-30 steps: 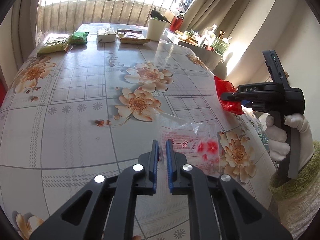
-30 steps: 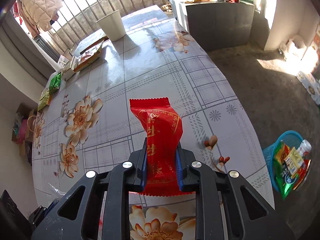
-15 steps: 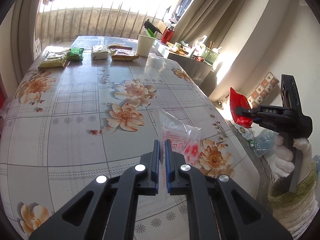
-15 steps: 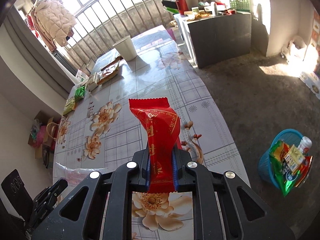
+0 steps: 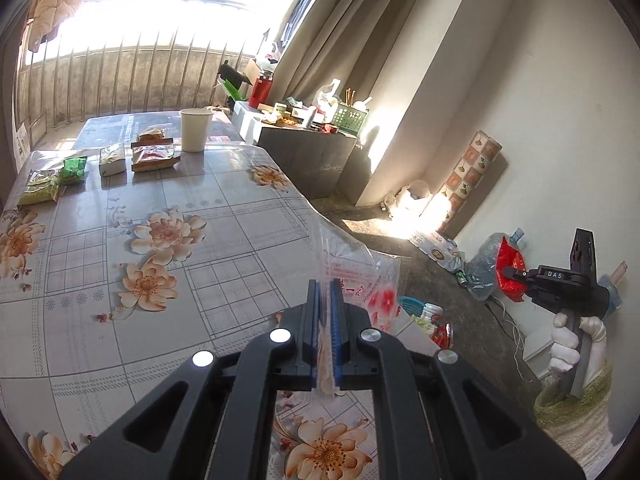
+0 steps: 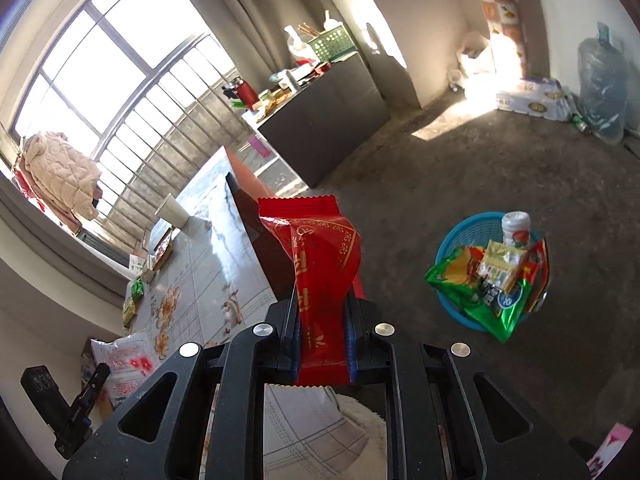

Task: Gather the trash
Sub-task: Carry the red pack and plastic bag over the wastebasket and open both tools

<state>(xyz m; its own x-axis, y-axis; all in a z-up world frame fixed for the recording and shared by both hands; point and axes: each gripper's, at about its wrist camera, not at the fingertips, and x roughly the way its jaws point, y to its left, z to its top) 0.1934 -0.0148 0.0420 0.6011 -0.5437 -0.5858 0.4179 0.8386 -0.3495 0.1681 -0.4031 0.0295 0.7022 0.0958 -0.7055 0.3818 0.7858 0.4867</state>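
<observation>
My left gripper [image 5: 327, 300] is shut on a clear plastic bag with red print [image 5: 360, 276], lifted off the floral table [image 5: 120, 320] near its right edge. My right gripper [image 6: 322, 312] is shut on a red snack wrapper [image 6: 316, 256] and hangs past the table edge, over the floor. In the left wrist view the right gripper [image 5: 516, 274] shows at the far right with the red wrapper [image 5: 510, 270], held by a white-gloved hand [image 5: 568, 350]. A blue basket [image 6: 460, 308] full of wrappers stands on the floor to the right; the blue basket [image 5: 412, 304] peeks from behind the bag.
Snack packets [image 5: 152, 156], a green packet [image 5: 74, 170] and a white paper cup [image 5: 196, 130] sit at the table's far end. A dark cabinet [image 6: 320, 120] with clutter stands by the window. A large water jug [image 6: 604, 88] and bags lie along the wall.
Both grippers rose and swung right, off the table toward the floor basket. The plastic bag came up off the table in the left gripper; the right one rolled with the red wrapper.
</observation>
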